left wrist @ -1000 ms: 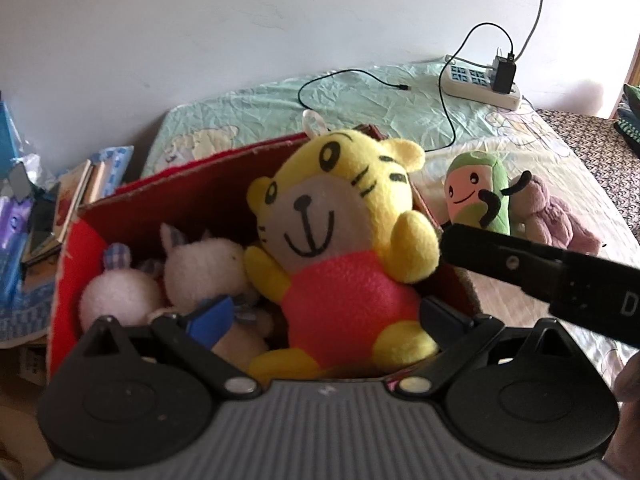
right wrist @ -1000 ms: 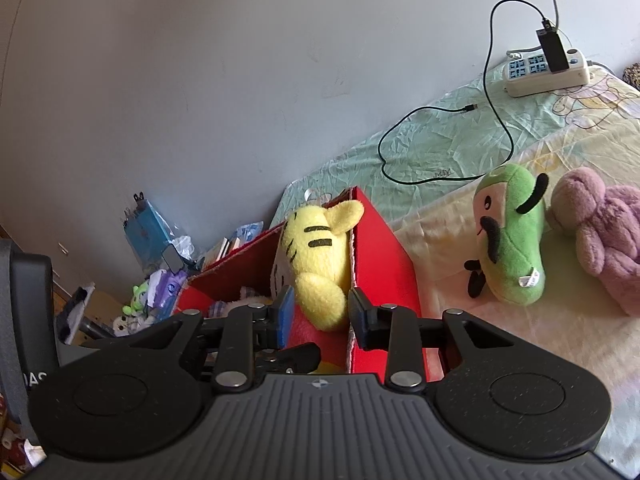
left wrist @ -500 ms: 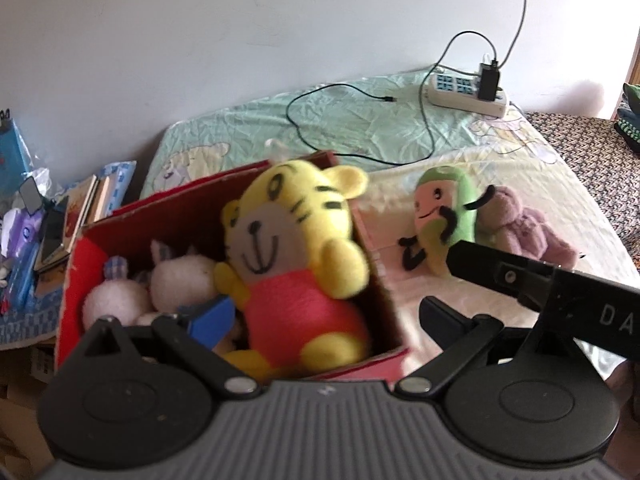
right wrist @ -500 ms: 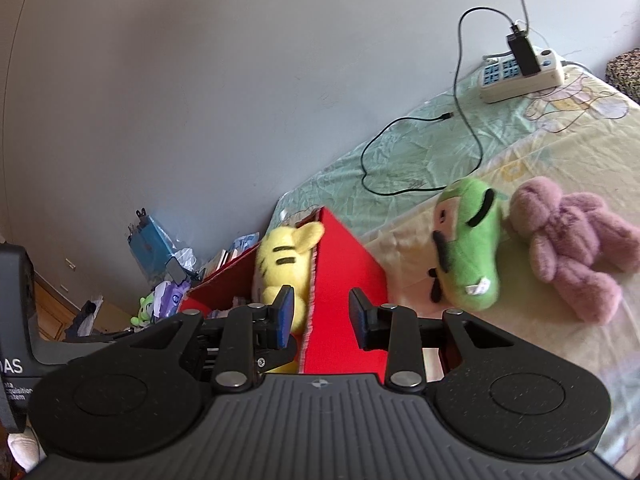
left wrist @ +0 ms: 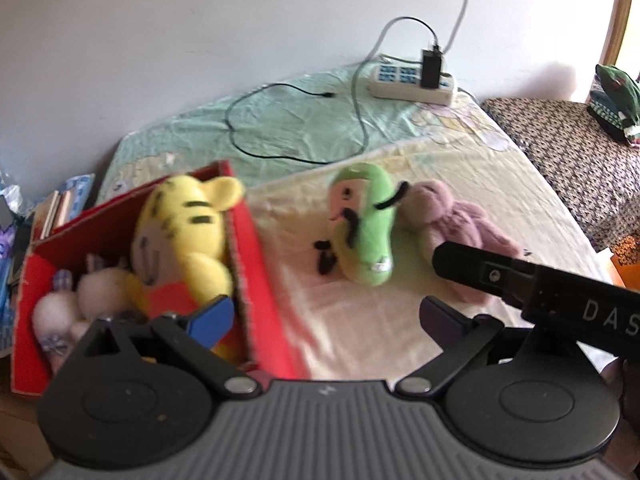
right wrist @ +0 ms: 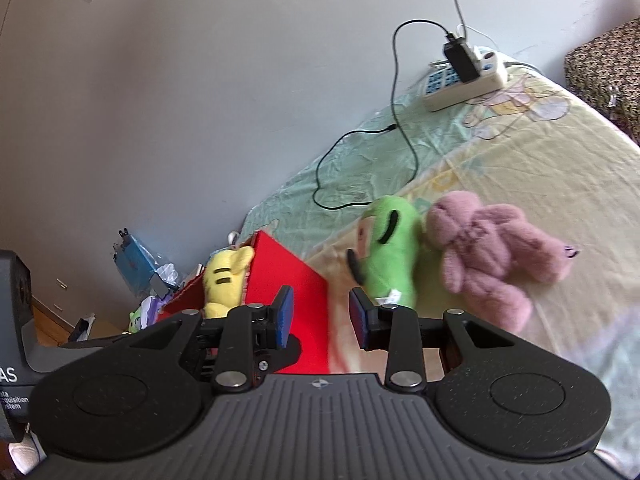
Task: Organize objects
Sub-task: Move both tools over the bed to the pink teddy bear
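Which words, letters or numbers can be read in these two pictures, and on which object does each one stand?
"DAS", white letters on the black body of the right tongs, cut off at the picture's edge.
"AS", with small lines below it too small to read surely, on the left tongs body.
Books beside the red box: too blurred to read.

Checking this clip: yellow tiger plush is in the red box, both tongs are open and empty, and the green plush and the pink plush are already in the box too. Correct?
Not quite. The green plush and pink plush lie on the bed sheet beside the red box, not in it; the left wrist view shows this. The yellow tiger plush is in the box, and the left tongs and right tongs are open and empty.
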`<action>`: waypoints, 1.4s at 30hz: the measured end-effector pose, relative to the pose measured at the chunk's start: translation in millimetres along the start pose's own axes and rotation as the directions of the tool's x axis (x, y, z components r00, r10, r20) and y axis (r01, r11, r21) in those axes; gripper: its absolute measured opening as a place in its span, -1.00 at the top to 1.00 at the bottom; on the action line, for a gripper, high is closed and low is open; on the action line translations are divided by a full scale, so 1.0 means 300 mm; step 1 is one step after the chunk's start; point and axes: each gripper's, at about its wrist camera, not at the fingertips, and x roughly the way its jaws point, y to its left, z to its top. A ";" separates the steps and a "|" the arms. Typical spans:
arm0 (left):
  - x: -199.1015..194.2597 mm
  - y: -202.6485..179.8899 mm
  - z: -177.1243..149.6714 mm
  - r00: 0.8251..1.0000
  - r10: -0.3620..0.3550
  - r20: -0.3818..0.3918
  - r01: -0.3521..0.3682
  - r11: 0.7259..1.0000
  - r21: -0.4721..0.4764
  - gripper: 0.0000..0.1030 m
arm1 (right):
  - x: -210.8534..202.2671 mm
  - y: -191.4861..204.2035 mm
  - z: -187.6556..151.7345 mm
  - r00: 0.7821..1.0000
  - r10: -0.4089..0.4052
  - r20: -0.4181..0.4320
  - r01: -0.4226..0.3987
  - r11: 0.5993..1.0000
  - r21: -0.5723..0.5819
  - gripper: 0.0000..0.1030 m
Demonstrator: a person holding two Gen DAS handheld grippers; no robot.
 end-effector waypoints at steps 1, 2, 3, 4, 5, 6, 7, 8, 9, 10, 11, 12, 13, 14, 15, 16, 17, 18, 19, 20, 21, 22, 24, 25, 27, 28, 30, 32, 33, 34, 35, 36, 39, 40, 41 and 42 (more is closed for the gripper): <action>0.007 -0.020 0.000 1.000 -0.003 -0.003 0.003 1.000 0.003 -0.93 | -0.007 -0.012 0.001 1.000 -0.003 -0.001 0.003 1.000 0.000 0.32; 0.012 -0.038 0.000 1.000 -0.007 -0.004 0.007 1.000 0.006 -0.94 | -0.014 -0.025 0.004 1.000 -0.006 -0.002 0.006 1.000 0.000 0.32; 0.018 -0.052 -0.001 1.000 -0.009 -0.006 0.009 1.000 0.009 -0.94 | -0.021 -0.038 0.006 1.000 -0.009 -0.003 0.009 1.000 0.000 0.32; 0.026 -0.069 -0.003 1.000 -0.010 -0.009 0.010 1.000 0.012 -0.94 | -0.027 -0.051 0.007 1.000 -0.013 -0.004 0.013 1.000 0.001 0.32; 0.034 -0.085 -0.005 1.000 -0.011 -0.013 0.011 1.000 0.015 -0.94 | -0.034 -0.064 0.011 1.000 -0.018 -0.006 0.018 1.000 0.003 0.32; 0.041 -0.099 -0.008 1.000 -0.012 -0.018 0.012 1.000 0.017 -0.94 | -0.040 -0.076 0.013 1.000 -0.023 -0.009 0.023 1.000 0.004 0.32; 0.052 -0.113 -0.010 1.000 -0.013 -0.027 0.014 1.000 0.018 -0.94 | -0.046 -0.089 0.015 1.000 -0.028 -0.012 0.028 1.000 0.006 0.31; 0.061 -0.128 -0.011 0.999 -0.015 -0.034 0.016 1.000 0.018 -0.94 | -0.052 -0.102 0.017 0.999 -0.034 -0.014 0.034 0.999 0.010 0.31; 0.070 -0.140 -0.013 0.999 -0.017 -0.042 0.018 1.000 0.018 -0.95 | -0.056 -0.114 0.018 0.999 -0.038 -0.018 0.038 0.999 0.013 0.31; 0.081 -0.152 -0.016 0.998 -0.018 -0.052 0.019 1.000 0.019 -0.95 | -0.059 -0.126 0.018 0.999 -0.042 -0.024 0.043 0.999 0.017 0.30; 0.092 -0.163 -0.018 0.998 -0.018 -0.061 0.019 1.000 0.020 -0.95 | -0.061 -0.136 0.018 0.999 -0.045 -0.030 0.046 0.999 0.021 0.30; 0.101 -0.173 -0.021 0.997 -0.015 -0.069 0.017 1.000 0.021 -0.95 | -0.062 -0.148 0.018 0.998 -0.047 -0.036 0.048 0.999 0.026 0.29; 0.112 -0.183 -0.024 0.997 -0.012 -0.079 0.014 1.000 0.023 -0.95 | -0.063 -0.158 0.017 0.998 -0.049 -0.042 0.051 0.998 0.031 0.27; 0.121 -0.192 -0.028 0.996 -0.008 -0.088 0.011 1.000 0.024 -0.95 | -0.063 -0.168 0.016 0.998 -0.050 -0.049 0.052 0.998 0.035 0.27; 0.130 -0.200 -0.031 0.995 -0.004 -0.095 0.006 1.000 0.025 -0.95 | -0.063 -0.175 0.016 0.997 -0.050 -0.056 0.052 0.998 0.038 0.27; 0.140 -0.206 -0.033 0.995 0.002 -0.104 0.000 1.000 0.026 -0.95 | -0.062 -0.182 0.015 0.997 -0.051 -0.062 0.053 0.998 0.040 0.27; 0.149 -0.211 -0.037 0.994 0.007 -0.112 -0.004 1.000 0.027 -0.95 | -0.060 -0.189 0.014 0.996 -0.050 -0.068 0.053 0.998 0.041 0.26; 0.156 -0.216 -0.044 0.993 0.010 -0.120 -0.006 1.000 0.026 -0.95 | -0.058 -0.197 0.012 0.996 -0.050 -0.075 0.054 0.998 0.042 0.26; 0.164 -0.221 -0.051 0.991 0.012 -0.131 -0.009 1.000 0.024 -0.95 | -0.057 -0.204 0.009 0.995 -0.051 -0.082 0.055 0.997 0.045 0.26; 0.172 -0.225 -0.056 0.990 0.015 -0.143 -0.012 1.000 0.022 -0.95 | -0.054 -0.213 0.006 0.995 -0.052 -0.090 0.057 0.997 0.048 0.26; 0.181 -0.228 -0.060 0.988 0.017 -0.156 -0.014 1.000 0.019 -0.95 | -0.052 -0.221 0.004 0.994 -0.054 -0.098 0.059 0.997 0.052 0.26; 0.192 -0.231 -0.066 0.985 0.018 -0.171 -0.016 1.000 0.016 -0.95 | -0.048 -0.230 0.002 0.992 -0.056 -0.109 0.063 0.996 0.056 0.26; 0.209 -0.238 -0.076 0.981 0.022 -0.193 -0.021 1.000 0.010 -0.95 | -0.041 -0.250 -0.003 0.990 -0.059 -0.130 0.068 0.995 0.068 0.26; 0.218 -0.242 -0.083 0.979 0.026 -0.204 -0.025 1.000 0.006 -0.95 | -0.036 -0.259 -0.005 0.989 -0.059 -0.138 0.069 0.995 0.074 0.26; 0.233 -0.246 -0.092 0.974 0.029 -0.223 -0.030 1.000 0.001 -0.95 | -0.030 -0.276 -0.008 0.986 -0.062 -0.154 0.076 0.994 0.082 0.26; 0.239 -0.248 -0.098 0.972 0.034 -0.231 -0.035 0.999 -0.002 -0.95 | -0.025 -0.284 -0.008 0.985 -0.064 -0.162 0.079 0.993 0.085 0.26; 0.251 -0.253 -0.103 0.969 0.043 -0.244 -0.046 0.999 -0.005 -0.95 | -0.018 -0.299 -0.010 0.982 -0.061 -0.177 0.079 0.992 0.094 0.26; 0.260 -0.259 -0.108 0.966 0.052 -0.255 -0.056 0.998 -0.009 -0.95 | -0.009 -0.312 -0.011 0.980 -0.058 -0.193 0.078 0.992 0.102 0.26; 0.264 -0.261 -0.109 0.964 0.055 -0.259 -0.059 0.998 -0.010 -0.95 | -0.006 -0.318 -0.010 0.979 -0.055 -0.198 0.077 0.991 0.105 0.26; 0.268 -0.262 -0.110 0.963 0.058 -0.262 -0.063 0.998 -0.012 -0.95 | -0.006 -0.323 -0.010 0.978 -0.052 -0.203 0.075 0.991 0.108 0.26; 0.271 -0.265 -0.111 0.962 0.060 -0.265 -0.066 0.998 -0.014 -0.95 | -0.003 -0.328 -0.010 0.977 -0.050 -0.207 0.074 0.991 0.109 0.26; 0.275 -0.268 -0.114 0.961 0.062 -0.268 -0.069 0.997 -0.016 -0.95 | -0.002 -0.333 -0.011 0.976 -0.048 -0.211 0.073 0.991 0.111 0.26; 0.289 -0.276 -0.125 0.958 0.062 -0.281 -0.072 0.997 -0.023 -0.95 | 0.006 -0.355 -0.014 0.973 -0.043 -0.227 0.073 0.990 0.124 0.26; 0.295 -0.279 -0.129 0.956 0.064 -0.285 -0.073 0.997 -0.023 -0.95 | 0.008 -0.362 -0.016 0.972 -0.043 -0.232 0.074 0.989 0.129 0.26; 0.299 -0.281 -0.131 0.955 0.066 -0.289 -0.076 0.997 -0.022 -0.95 | 0.010 -0.370 -0.017 0.971 -0.043 -0.235 0.076 0.988 0.134 0.26; 0.303 -0.283 -0.133 0.954 0.069 -0.291 -0.078 0.997 -0.020 -0.95 | 0.010 -0.378 -0.017 0.971 -0.044 -0.234 0.078 0.987 0.138 0.26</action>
